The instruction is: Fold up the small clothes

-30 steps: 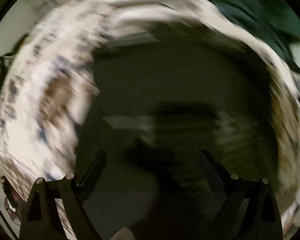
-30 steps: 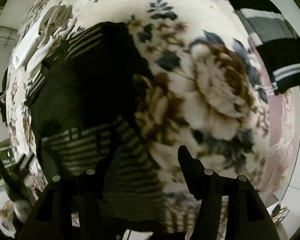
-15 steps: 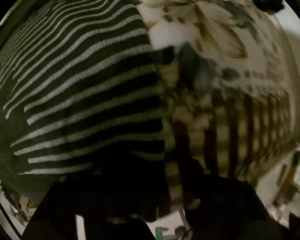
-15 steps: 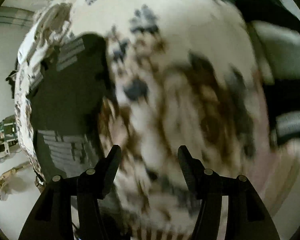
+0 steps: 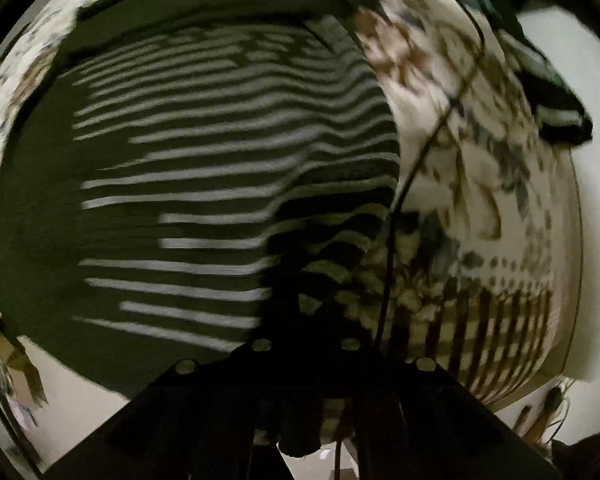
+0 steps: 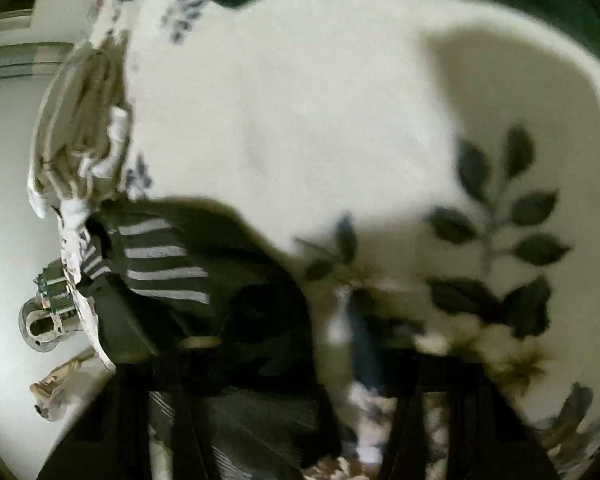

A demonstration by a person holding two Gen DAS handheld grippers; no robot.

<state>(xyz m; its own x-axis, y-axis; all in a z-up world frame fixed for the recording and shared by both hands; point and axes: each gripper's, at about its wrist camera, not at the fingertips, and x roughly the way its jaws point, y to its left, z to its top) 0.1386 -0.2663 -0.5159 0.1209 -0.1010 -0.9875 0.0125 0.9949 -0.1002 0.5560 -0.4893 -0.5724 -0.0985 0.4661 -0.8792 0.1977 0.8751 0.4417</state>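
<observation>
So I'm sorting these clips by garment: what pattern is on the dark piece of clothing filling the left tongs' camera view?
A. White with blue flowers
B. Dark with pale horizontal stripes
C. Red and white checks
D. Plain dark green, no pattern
B: the left wrist view shows a dark garment crossed by pale stripes, lying on the floral blanket.

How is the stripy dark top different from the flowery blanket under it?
The stripy dark top is dark with thin pale stripes; the flowery blanket is creamy white with brown and grey flowers and leaves. The top is smaller and lies on the blanket, which spreads out wide past its edges. The left claw looks pinched on the top's edge, not on the blanket. Both are soft cloth.
</observation>
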